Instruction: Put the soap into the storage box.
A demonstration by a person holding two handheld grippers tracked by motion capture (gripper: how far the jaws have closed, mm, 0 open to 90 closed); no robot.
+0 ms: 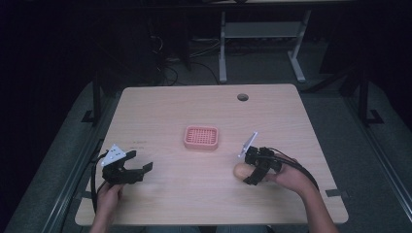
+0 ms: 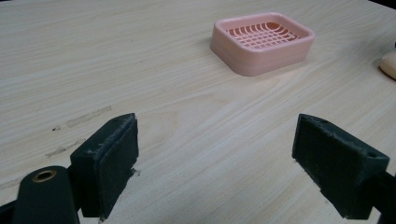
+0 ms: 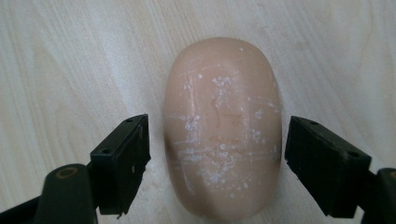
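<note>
We note the soap bar (image 3: 223, 128) lying flat on the pale wood table (image 1: 194, 194), between the right gripper's (image 3: 217, 158) spread jaws, narrow gaps either side. Pink soap dish (image 1: 201, 137) sits mid-table. Left gripper (image 2: 215, 163) gapes, empty. Dark floor, cables, desk legs (image 1: 222, 46) beyond.

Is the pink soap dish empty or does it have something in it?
Empty. The pink soap dish shows only its bare slatted grid; the soap bar lies on the table, apart from it.
</note>
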